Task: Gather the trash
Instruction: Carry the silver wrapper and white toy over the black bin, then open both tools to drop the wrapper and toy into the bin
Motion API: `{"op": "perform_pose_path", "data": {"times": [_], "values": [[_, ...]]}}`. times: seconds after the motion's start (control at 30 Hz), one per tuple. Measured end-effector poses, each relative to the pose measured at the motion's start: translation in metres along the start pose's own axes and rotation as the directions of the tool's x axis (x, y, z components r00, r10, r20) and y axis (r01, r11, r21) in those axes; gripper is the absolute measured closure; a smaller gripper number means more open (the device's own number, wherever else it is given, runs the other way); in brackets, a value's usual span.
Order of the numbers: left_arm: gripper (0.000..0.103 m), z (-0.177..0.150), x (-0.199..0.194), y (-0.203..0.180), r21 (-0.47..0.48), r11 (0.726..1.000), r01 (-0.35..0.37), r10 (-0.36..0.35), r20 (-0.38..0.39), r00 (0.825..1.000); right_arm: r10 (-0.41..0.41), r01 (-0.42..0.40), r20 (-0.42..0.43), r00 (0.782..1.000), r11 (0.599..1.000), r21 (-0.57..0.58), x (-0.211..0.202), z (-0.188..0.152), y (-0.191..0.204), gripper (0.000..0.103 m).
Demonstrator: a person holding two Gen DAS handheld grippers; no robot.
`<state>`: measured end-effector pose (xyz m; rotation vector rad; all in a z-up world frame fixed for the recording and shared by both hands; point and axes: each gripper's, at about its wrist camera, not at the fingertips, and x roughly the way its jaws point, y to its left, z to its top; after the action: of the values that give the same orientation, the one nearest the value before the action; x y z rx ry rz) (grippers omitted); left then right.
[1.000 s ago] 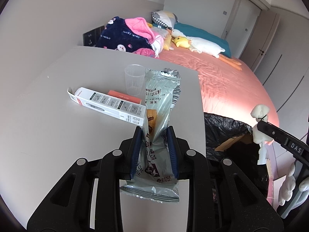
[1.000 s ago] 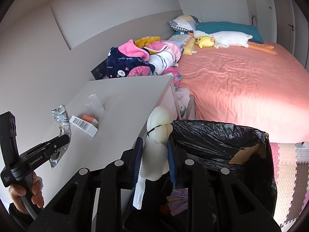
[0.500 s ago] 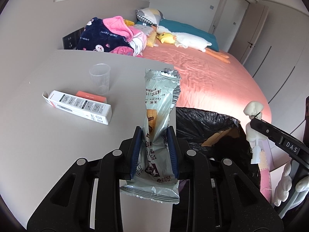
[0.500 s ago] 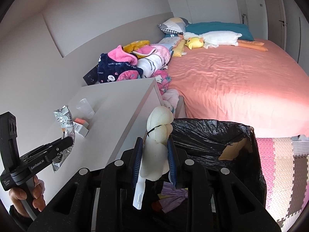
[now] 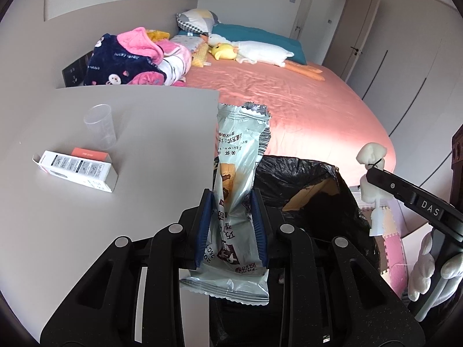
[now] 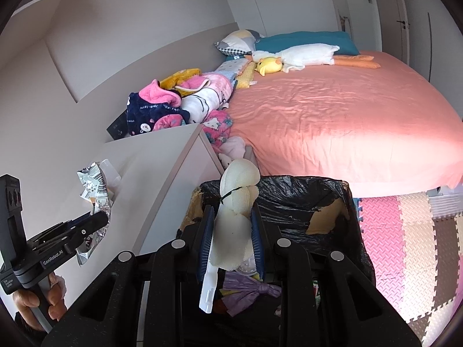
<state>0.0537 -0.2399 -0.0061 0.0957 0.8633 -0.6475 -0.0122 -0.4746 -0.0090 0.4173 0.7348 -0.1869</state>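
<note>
Silvery foil is what's clamped in the left gripper (image 5: pixel 231 219): a snack wrapper (image 5: pixel 240 185) is pinched upright between the blue pads (image 5: pixel 204 225), its torn top sticking up toward the middle of the frame and its bottom seam hanging below the jaws. In the left wrist view it's held right at the table (image 5: pixel 144 150) edge, with the bin (image 5: pixel 312 179) and its black bag just to the right of it. A white sponge brush (image 6: pixel 237 202) is gripped by the right gripper (image 6: pixel 230 240), foam head up and plastic handle poking down past the jaws, directly over the bin opening at lower centre of the right wrist view. Purple and other scraps are seen inside the bin. Left on the table, at the left of the left wrist frame: a box (image 5: pixel 78 170) lying flat and a clear cup (image 5: pixel 99 125) standing just behind it. A pink bed (image 6: pixel 332 115) fills the upper right, with a plush goose (image 6: pixel 303 53) near the pillows.
</note>
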Motion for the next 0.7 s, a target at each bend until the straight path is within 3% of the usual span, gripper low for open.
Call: {"op": "perform_pose_path", "data": {"times": [0.6, 0.7], "values": [[0.075, -0.001, 0.024, -0.055, 0.094, 0.991, 0.094, -0.088, -0.059, 0.994, -0.064, 0.063, 0.011, 0.998, 0.995, 0.073, -0.013, -0.001, -0.046, 0.076], [0.075, -0.003, 0.03, -0.061, 0.094, 0.981, 0.172, -0.164, -0.092, 0.982, -0.065, 0.064, 0.011, 0.998, 0.995, 0.074, -0.014, 0.0, -0.049, 0.076]]}}
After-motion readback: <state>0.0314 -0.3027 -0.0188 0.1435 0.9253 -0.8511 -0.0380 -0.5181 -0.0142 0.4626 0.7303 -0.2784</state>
